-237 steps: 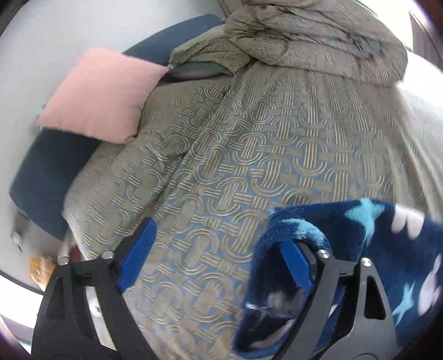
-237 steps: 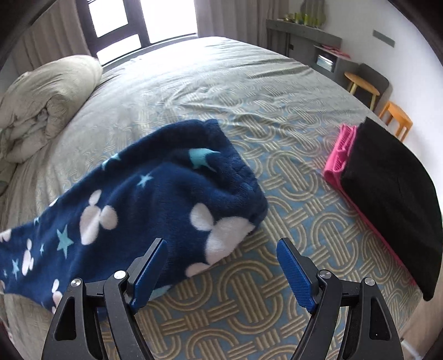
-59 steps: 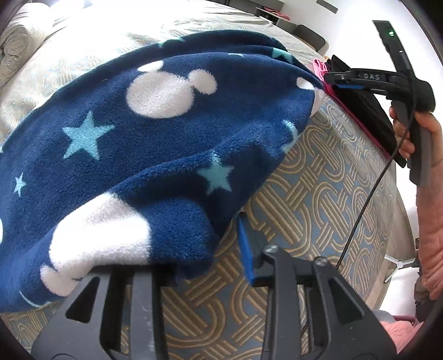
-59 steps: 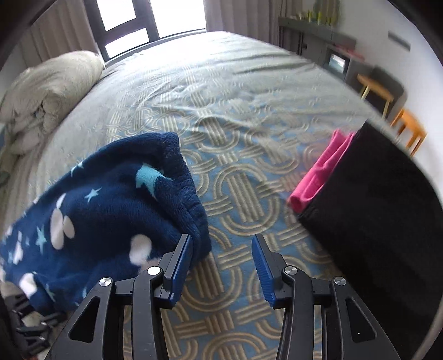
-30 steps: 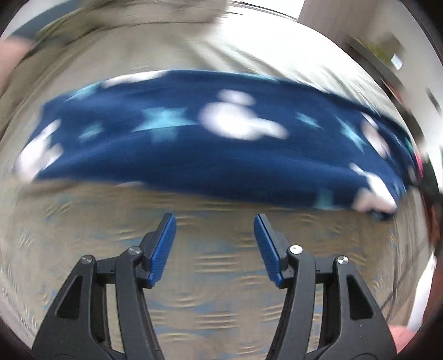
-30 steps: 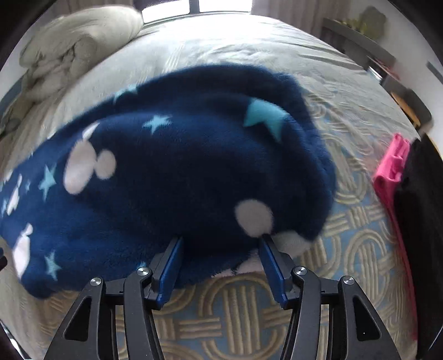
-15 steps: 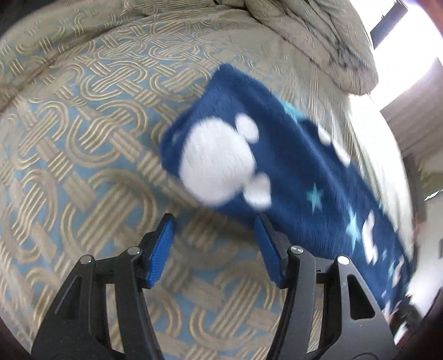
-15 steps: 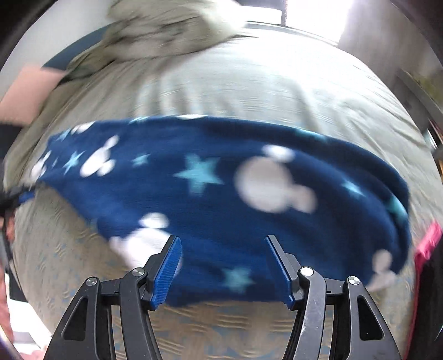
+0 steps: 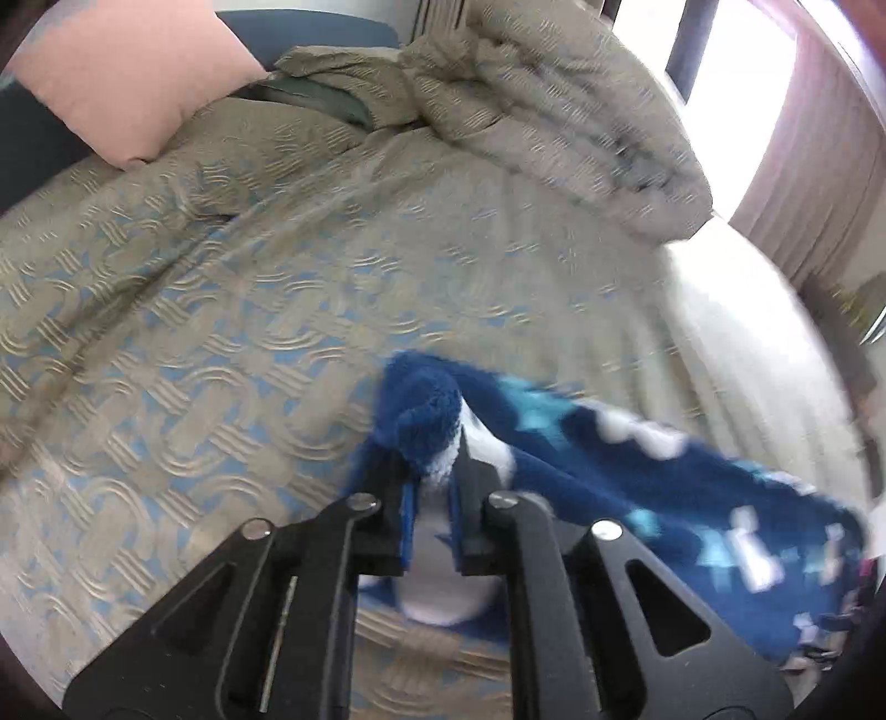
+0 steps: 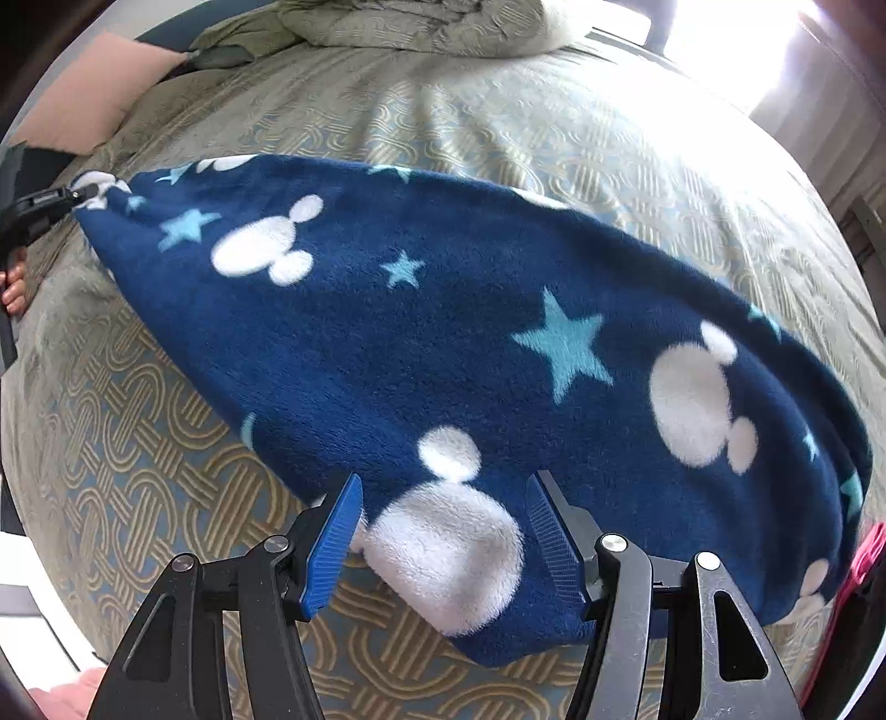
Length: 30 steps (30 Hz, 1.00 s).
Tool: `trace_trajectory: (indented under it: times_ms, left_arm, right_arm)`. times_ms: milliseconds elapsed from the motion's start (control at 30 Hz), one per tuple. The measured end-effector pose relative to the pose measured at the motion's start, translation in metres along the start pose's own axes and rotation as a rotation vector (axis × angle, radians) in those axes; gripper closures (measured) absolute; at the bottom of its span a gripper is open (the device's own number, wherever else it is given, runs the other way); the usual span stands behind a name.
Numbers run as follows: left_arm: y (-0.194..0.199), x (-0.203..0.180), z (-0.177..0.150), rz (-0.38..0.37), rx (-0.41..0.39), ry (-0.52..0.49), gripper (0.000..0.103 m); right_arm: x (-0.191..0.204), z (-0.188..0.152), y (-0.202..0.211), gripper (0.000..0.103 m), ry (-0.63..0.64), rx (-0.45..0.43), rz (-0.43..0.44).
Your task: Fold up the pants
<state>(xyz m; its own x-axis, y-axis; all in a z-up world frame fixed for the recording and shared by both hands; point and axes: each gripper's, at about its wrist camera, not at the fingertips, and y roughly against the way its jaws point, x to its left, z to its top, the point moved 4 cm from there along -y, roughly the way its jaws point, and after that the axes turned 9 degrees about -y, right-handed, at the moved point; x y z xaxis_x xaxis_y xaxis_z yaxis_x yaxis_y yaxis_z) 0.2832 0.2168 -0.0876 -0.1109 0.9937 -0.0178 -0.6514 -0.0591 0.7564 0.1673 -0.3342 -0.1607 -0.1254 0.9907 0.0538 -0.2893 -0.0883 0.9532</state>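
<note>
Left claw (image 9: 431, 518) closing, pinching pants (image 10: 443, 354) cuff; right claw (image 10: 443, 545) apart, straddling near edge, on bed (image 10: 138, 443).

The left gripper (image 9: 431, 518) is seen closing on a bunched end of the navy fleece pants (image 9: 637, 476), with fabric caught between its blue pads. The pants are trailed rightward across the patterned bedspread (image 9: 194, 310). A pink pillow (image 9: 127, 72) and a crumpled duvet (image 9: 565, 116) are seen beyond.

Pants (image 10: 443, 343) across the bedspread (image 10: 138, 421), bundled duvet (image 10: 410, 22) behind, pillow (image 10: 94, 88) far left
</note>
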Motion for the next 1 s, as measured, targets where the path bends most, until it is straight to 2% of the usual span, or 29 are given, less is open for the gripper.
trace_trajectory:
  times_ms: [33, 100, 133, 200, 233, 267, 367, 600, 667, 767, 800, 867, 933, 1000]
  left_arm:
    - [-0.004, 0.003, -0.006, 0.025, 0.019, -0.014, 0.079]
    - [-0.018, 0.011, -0.022, 0.065, 0.095, -0.026, 0.073]
    - [-0.022, 0.013, -0.029, 0.072, 0.114, -0.024, 0.072]
    - [-0.021, 0.017, -0.040, 0.049, 0.134, 0.002, 0.062]
    - [-0.019, 0.019, -0.045, 0.042, 0.138, 0.017, 0.049]
    - [-0.016, 0.022, -0.049, 0.040, 0.140, 0.039, 0.040]
    - [-0.006, 0.025, -0.058, -0.002, 0.144, 0.106, 0.038]
    - [-0.013, 0.000, -0.081, -0.225, 0.259, 0.233, 0.038]
    - [-0.017, -0.004, -0.079, -0.214, 0.248, 0.249, 0.036]
    - [-0.022, -0.002, -0.068, -0.193, 0.217, 0.285, 0.036]
    - [-0.023, 0.000, -0.064, -0.192, 0.204, 0.307, 0.039]
    - [-0.026, 0.006, -0.058, -0.193, 0.199, 0.344, 0.070]
    - [-0.029, 0.014, -0.053, -0.224, 0.198, 0.401, 0.080]
    - [-0.027, 0.018, -0.050, -0.247, 0.182, 0.429, 0.083]
  right_arm:
    - [-0.002, -0.003, -0.004, 0.040, -0.012, 0.008, 0.002]
    - [-0.004, -0.007, -0.006, 0.040, -0.018, 0.019, 0.005]
    - [-0.005, -0.011, -0.007, 0.040, -0.016, 0.029, 0.005]
    - [-0.007, -0.016, -0.009, 0.040, -0.010, 0.042, 0.005]
    - [-0.009, -0.018, -0.010, 0.040, -0.008, 0.044, 0.004]
    - [-0.010, -0.019, -0.010, 0.040, -0.009, 0.045, 0.006]
    - [-0.013, -0.020, -0.008, 0.040, -0.024, 0.042, 0.018]
    - [-0.023, -0.021, -0.008, 0.039, -0.064, 0.042, 0.045]
    - [-0.036, -0.025, -0.002, 0.039, -0.105, 0.040, 0.081]
    - [-0.071, -0.033, 0.009, 0.039, -0.248, 0.022, 0.172]
    - [-0.089, -0.037, 0.012, 0.039, -0.322, 0.015, 0.204]
    - [-0.124, -0.046, 0.016, 0.033, -0.482, 0.007, 0.270]
    - [-0.156, -0.062, 0.017, 0.025, -0.662, -0.003, 0.359]
    - [-0.173, -0.079, 0.013, 0.022, -0.782, 0.017, 0.469]
